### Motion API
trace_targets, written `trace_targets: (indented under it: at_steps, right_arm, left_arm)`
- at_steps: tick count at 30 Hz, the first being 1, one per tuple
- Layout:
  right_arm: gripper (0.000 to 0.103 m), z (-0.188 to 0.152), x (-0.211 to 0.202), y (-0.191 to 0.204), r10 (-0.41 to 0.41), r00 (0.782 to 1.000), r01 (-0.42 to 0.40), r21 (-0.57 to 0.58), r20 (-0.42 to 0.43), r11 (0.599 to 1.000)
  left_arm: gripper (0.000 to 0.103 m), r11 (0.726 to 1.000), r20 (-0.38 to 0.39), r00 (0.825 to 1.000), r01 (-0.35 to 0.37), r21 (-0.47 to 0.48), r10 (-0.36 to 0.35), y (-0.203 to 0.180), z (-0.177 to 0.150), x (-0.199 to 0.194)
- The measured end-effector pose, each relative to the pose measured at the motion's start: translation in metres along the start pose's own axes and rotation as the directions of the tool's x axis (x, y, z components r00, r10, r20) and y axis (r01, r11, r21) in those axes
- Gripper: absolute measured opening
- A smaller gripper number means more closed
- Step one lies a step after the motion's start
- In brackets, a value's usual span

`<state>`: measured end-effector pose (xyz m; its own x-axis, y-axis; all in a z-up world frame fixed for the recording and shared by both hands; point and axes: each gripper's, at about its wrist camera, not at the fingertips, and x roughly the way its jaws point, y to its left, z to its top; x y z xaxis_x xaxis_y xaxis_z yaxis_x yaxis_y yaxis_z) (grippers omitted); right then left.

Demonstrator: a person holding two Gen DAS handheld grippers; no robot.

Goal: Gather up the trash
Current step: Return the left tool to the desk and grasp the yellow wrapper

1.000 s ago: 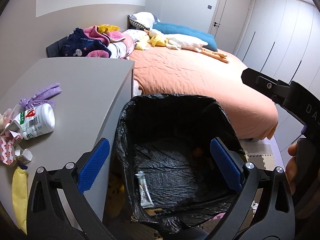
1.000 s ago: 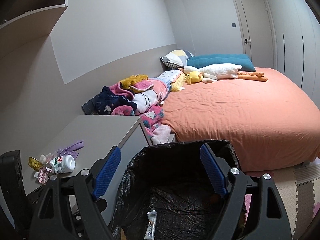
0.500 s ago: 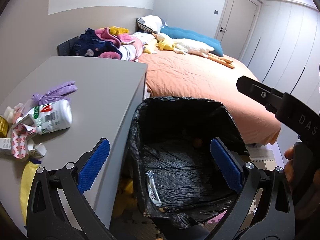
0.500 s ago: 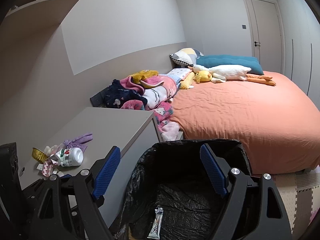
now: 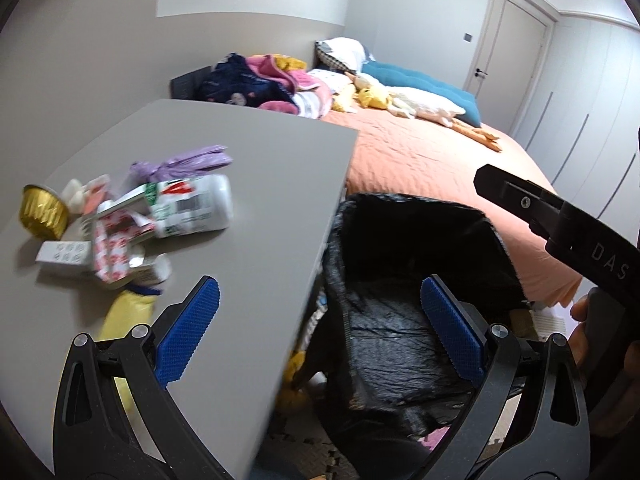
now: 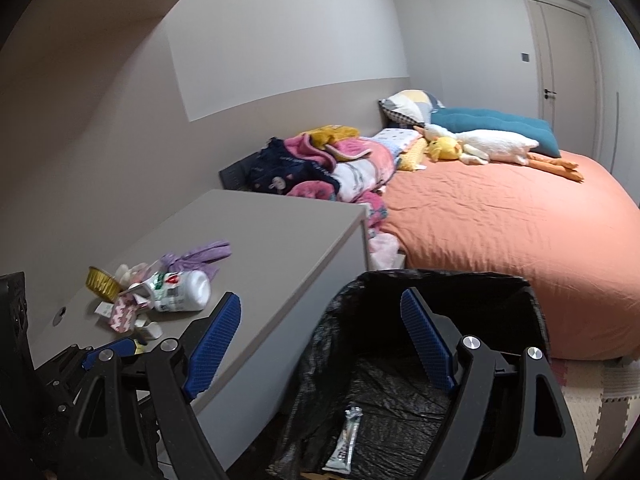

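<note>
Trash [image 5: 120, 232] is heaped at the desk's [image 5: 260, 184] left edge; both the left gripper [image 5: 316, 336] and right gripper [image 6: 320, 340] are held wide, empty. The round bottle [image 5: 192, 206] could be rolled off by a nudge.

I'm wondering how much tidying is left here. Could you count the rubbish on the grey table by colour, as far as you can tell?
White: 2, a bottle and a box
Gold: 1, a foil cup
Purple: 1, a bag
Yellow: 1, a soft piece
Pink-patterned: 1, a crumpled paper
Total: 6; the small blurred scraps are not counted.
</note>
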<state>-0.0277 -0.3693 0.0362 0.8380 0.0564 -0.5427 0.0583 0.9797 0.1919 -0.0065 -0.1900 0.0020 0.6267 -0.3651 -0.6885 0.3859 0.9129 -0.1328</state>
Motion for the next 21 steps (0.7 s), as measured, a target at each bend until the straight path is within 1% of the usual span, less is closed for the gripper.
trace_targets:
  at_steps: [5,11,13,17,21]
  right_arm:
    - [0.084,-0.004,0.01,0.026,0.059,0.998,-0.06,-0.024,-0.018,0.998]
    - [0.084,-0.008,0.022,0.057,0.119,0.992,-0.121,-0.064,-0.046,0.991]
    - [0.084,-0.008,0.027,0.068,0.137,0.989,-0.141,-0.077,-0.054,0.987]
    - [0.084,-0.01,0.036,0.083,0.166,0.983,-0.173,-0.09,-0.073,0.981]
    - [0.084,-0.013,0.045,0.096,0.188,0.978,-0.197,-0.1,-0.096,0.975]
  left_arm:
    - [0.097,0.998,-0.002,0.998,-0.061,-0.015,0.061,0.025,-0.011,-0.01]
    - [0.097,0.99,-0.02,0.991,-0.132,-0.051,0.131,0.057,-0.024,-0.019]
    - [0.097,0.984,-0.039,0.985,-0.168,-0.059,0.166,0.068,-0.029,-0.02]
    - [0.097,0.976,-0.066,0.979,-0.198,-0.092,0.193,0.089,-0.038,-0.021]
    - [0.097,0.965,-0.102,0.968,-0.24,-0.106,0.23,0.106,-0.046,-0.017]
